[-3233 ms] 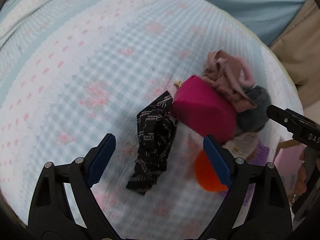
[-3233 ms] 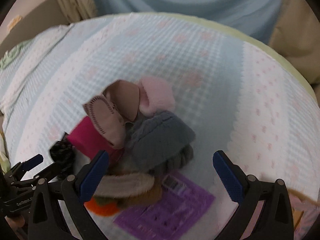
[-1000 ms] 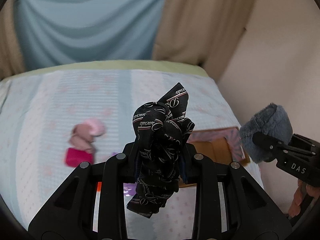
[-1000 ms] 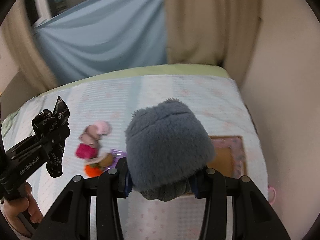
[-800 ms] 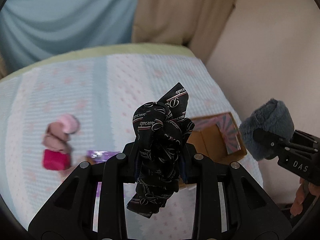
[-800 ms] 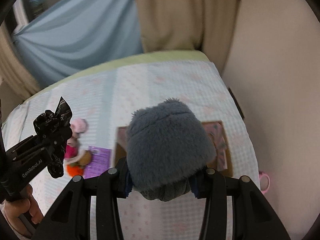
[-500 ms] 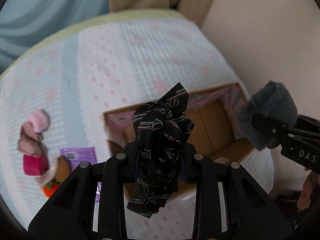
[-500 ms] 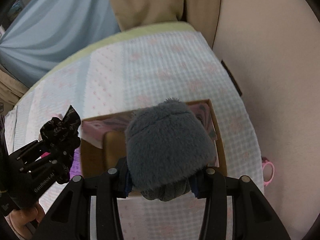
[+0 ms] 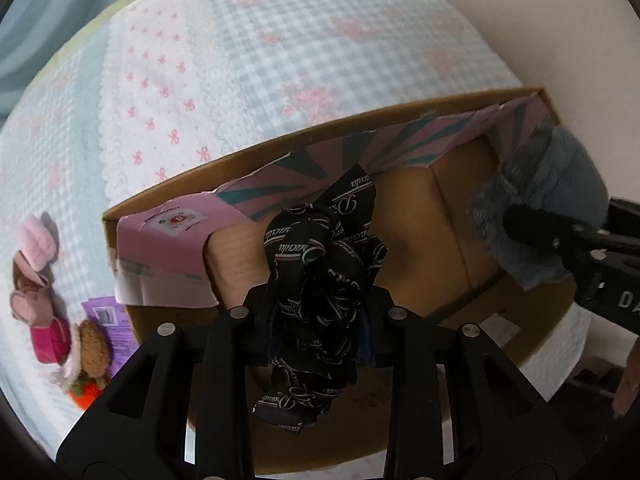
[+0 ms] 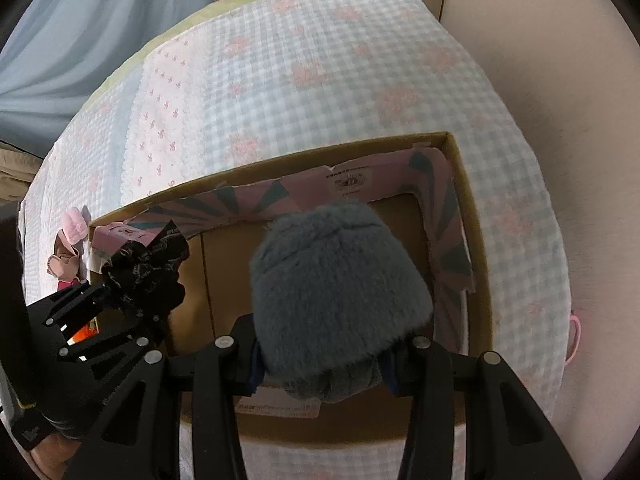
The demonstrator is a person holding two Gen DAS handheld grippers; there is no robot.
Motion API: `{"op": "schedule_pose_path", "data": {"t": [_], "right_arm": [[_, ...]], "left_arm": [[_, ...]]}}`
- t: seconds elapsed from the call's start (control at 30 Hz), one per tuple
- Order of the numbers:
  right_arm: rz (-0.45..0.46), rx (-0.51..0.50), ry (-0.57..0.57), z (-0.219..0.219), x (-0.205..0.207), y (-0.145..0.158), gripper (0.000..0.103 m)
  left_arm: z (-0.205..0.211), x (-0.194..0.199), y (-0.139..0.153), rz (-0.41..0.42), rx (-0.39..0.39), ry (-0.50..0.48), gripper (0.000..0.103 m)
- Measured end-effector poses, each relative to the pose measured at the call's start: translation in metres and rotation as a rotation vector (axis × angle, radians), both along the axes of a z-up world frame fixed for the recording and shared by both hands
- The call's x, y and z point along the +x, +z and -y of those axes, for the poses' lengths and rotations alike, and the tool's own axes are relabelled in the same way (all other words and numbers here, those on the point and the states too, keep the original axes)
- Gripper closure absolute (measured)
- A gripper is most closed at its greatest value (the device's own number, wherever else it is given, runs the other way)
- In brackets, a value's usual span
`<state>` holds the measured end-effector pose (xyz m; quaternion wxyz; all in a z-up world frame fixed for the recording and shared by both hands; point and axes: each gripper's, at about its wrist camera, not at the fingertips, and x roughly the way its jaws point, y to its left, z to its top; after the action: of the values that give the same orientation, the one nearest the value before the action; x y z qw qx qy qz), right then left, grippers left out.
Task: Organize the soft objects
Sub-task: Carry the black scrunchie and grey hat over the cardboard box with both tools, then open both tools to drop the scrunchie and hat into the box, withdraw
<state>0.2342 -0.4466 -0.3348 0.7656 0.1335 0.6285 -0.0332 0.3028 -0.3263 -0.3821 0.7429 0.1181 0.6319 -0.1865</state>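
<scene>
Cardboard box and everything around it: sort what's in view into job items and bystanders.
Job in hand:
- black printed cloth, between the left gripper's opening jaws
- grey fluffy item, between the right gripper's opening jaws
- cardboard box, open below both
- soft pile on the bedspread: pink items, orange toy

Lying about:
- purple packet
- bedspread
- curtain

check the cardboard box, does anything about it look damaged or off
The cardboard box has a pink and teal paper lining with ragged, torn edges, and near its left end a flap has peeled away and droops inward. Otherwise the box sits flat on the bedspread and looks sound.
</scene>
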Motion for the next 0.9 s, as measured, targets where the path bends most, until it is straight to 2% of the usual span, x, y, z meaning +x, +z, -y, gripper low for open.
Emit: {"op": "schedule_pose_path", "data": {"t": [0.03,0.07,0.1,0.13,0.17,0.2,0.27,0.57,0.9], "right_arm": [[-0.003,0.006,0.001,0.000,0.001,0.000,0.057],[-0.005,0.015,0.004,0.001,0.003,-0.002,0.052],[-0.008,0.012,0.008,0.002,0.005,-0.003,0.043],[-0.005,0.006,0.011,0.002,0.008,-0.004,0.035],[-0.001,0.007,0.012,0.003,0.011,-0.007,0.012],[0.002,0.021,0.013,0.003,0.013,-0.008,0.000],[0.002,0.047,0.010,0.005,0.015,-0.012,0.000],[0.014,0.018,0.021,0.002,0.016,-0.013,0.000],[0.086,-0.014,0.012,-0.004,0.003,0.026,0.000]], "left_arm": [[0.003,0.001,-0.003,-0.004,0.018,-0.014,0.052],[0.006,0.001,-0.004,-0.007,0.039,-0.030,0.010],[0.008,0.000,-0.004,-0.006,0.042,-0.046,0.001],[0.007,-0.001,-0.002,0.006,0.022,-0.055,0.000],[0.007,-0.002,0.000,0.014,0.013,-0.062,0.000],[0.007,-0.003,-0.001,0.017,0.024,-0.069,0.000],[0.006,-0.006,-0.002,0.025,0.039,-0.080,0.000],[-0.002,-0.004,0.006,0.029,0.017,-0.052,0.000],[-0.017,-0.017,0.053,0.091,-0.020,-0.026,0.000]]}}
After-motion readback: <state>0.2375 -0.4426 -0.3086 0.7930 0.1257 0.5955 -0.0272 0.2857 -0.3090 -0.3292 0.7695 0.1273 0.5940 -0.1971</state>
